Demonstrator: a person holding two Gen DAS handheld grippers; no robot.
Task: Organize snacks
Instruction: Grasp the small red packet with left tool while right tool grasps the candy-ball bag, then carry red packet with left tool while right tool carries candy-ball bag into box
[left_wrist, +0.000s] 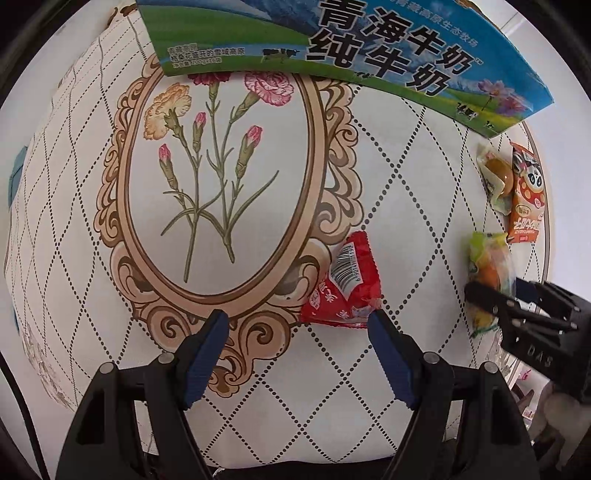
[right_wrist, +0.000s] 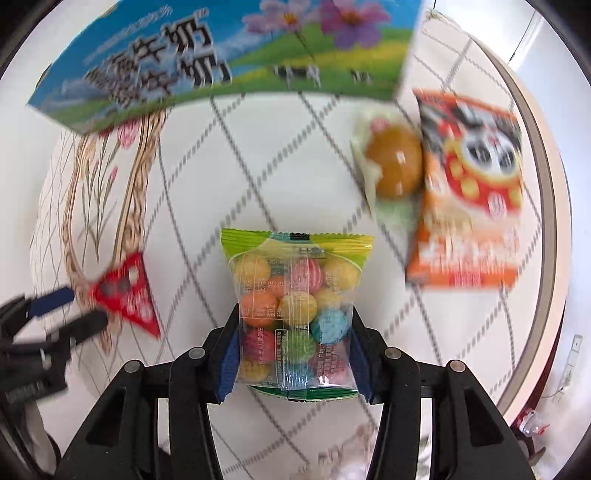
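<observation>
my right claw (right_wrist: 293, 354) clamps the clear green-topped bag of coloured candy balls (right_wrist: 293, 314); my left claw (left_wrist: 299, 325) hangs half open, empty, beside the red foil packet (left_wrist: 341, 284).

A round desk (left_wrist: 424, 155) wears a white cloth with dotted diamond lines. On its left side is printed an oval scrolled frame (left_wrist: 221, 184) holding pink and yellow carnations (left_wrist: 207, 122).

Printed in big black characters on the milk carton (left_wrist: 369, 55) at twelve o'clock: "青海牛奶" over "纯牛奶"; in small type at its lower left corner, "200g×16". Stamped "DAS" on the black body of the right gripper (left_wrist: 517, 291) at four o'clock. Barcode on the red packet (left_wrist: 343, 288), digits unreadable. Lettering on other packets too blurred.
</observation>
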